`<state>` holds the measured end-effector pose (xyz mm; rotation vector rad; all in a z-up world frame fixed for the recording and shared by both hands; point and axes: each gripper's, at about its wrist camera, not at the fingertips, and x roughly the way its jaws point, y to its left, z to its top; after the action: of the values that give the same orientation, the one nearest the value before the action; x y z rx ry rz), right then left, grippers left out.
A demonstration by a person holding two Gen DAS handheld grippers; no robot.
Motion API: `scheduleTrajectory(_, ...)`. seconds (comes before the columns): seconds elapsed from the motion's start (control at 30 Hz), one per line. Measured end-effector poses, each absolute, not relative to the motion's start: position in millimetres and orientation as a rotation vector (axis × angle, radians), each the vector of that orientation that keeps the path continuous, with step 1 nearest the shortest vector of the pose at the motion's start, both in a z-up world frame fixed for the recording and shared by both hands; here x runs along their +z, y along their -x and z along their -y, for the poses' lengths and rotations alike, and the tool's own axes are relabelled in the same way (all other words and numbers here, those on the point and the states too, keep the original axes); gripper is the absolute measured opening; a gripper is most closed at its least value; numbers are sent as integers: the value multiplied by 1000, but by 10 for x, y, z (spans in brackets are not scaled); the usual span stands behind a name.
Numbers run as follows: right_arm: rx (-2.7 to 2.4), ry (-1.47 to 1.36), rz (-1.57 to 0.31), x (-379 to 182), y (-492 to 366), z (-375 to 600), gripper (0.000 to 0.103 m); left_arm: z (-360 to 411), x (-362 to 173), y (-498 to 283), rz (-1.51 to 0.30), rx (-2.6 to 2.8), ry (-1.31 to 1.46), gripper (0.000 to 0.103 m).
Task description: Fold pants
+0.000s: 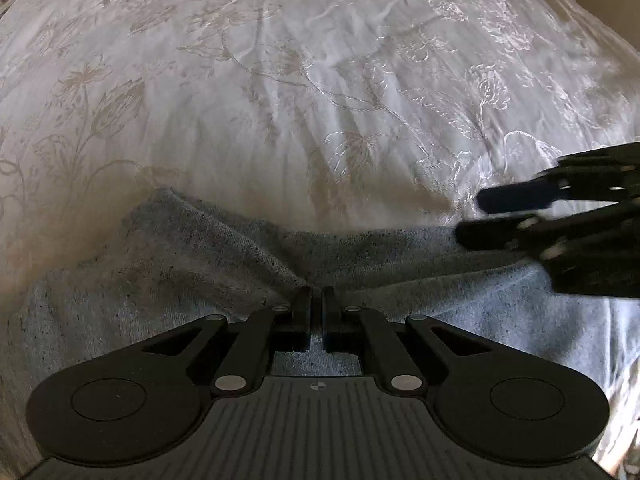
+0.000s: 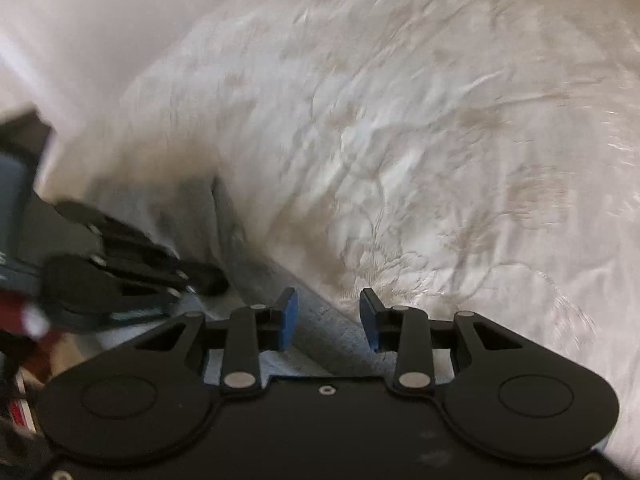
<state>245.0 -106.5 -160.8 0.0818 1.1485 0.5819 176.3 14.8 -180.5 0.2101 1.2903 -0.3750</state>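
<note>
The grey knit pants point(image 1: 200, 264) lie on the white bedspread point(image 1: 280, 80) across the lower part of the left wrist view. My left gripper point(image 1: 317, 300) is shut on a fold of the pants' edge. My right gripper point(image 1: 472, 216) enters that view from the right, open, just above the pants' far edge. In the right wrist view my right gripper point(image 2: 329, 312) is open and empty over the edge of the pants point(image 2: 320, 332). The left gripper point(image 2: 208, 276) shows there at the left, blurred.
The white bedspread with an embroidered flower pattern point(image 2: 400, 160) fills the space beyond the pants. A white pillow point(image 2: 80, 40) lies at the upper left of the right wrist view. The bed's edge and dark items point(image 2: 16, 300) are at the far left there.
</note>
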Motion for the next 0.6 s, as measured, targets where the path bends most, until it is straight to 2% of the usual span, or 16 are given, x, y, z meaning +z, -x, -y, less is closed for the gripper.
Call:
scheduleTrajectory(0.13,637,-6,-1240,-1801,-2443,866,38,-147,-1768,-1776,-1279,-375,-194,5)
scheduleTrajectory(0.17,651,25,-1238,-1805,-2410,823,13,-161,-1744,-1775,-1269,-378,-185,5)
scheduleTrajectory(0.2,674,59,-1234,-1802,-2385,779,5,-192,-1691,-1768,-1251,-381,-169,5)
scheduleTrajectory(0.27,681,126,-1195,-1744,-2345,723,3,-269,-1551,-1741,-1182,-378,-121,5)
scheduleTrajectory(0.4,522,-3,-1217,-1851,-2436,841,4,-448,-1364,-1700,-1092,-343,-72,5)
scheduleTrajectory(0.43,511,-2,-1209,-1849,-2420,811,7,-498,-1358,-1700,-1086,-324,-72,5)
scheduleTrajectory(0.5,487,5,-1165,-1756,-2369,788,19,-579,-1378,-1722,-1089,-292,-69,5)
scheduleTrajectory(0.53,456,-16,-1135,-1687,-2371,793,30,-623,-1387,-1736,-1096,-279,-64,5)
scheduleTrajectory(0.6,392,-79,-1062,-1503,-2313,906,30,-692,-1402,-1756,-1102,-259,-55,5)
